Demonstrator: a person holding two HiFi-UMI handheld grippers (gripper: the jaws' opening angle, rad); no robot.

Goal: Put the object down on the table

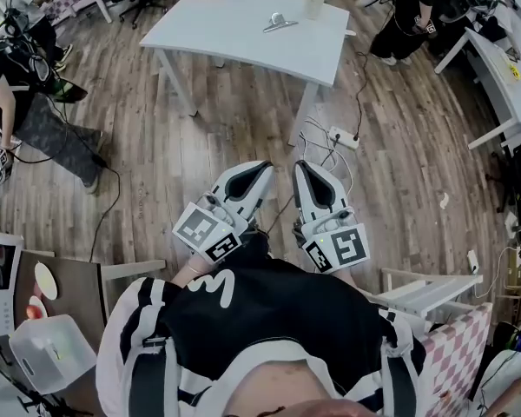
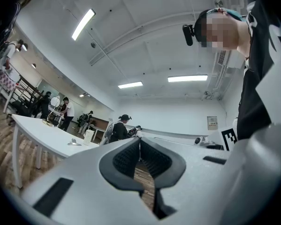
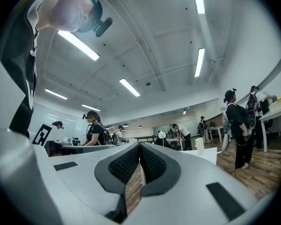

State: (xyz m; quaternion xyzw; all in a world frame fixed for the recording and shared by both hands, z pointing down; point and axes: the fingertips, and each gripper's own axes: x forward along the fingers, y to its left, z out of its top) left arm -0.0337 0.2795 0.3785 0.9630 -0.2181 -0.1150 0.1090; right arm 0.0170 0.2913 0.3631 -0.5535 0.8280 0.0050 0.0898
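While the right gripper (image 1: 303, 170) hangs closed, the object (image 1: 280, 23) lies afar.

Looked like an open-plan robotics lab, white rectangular table (image 1: 243, 29) stood top centre on brown wood-plank floor (image 1: 200, 137), white power strip (image 1: 343, 137) lay mid-frame, people (image 1: 30, 11) in head-mounted cameras worked upper left.

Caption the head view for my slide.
Left gripper and right gripper shut, empty, above wooden floor; white table ahead.
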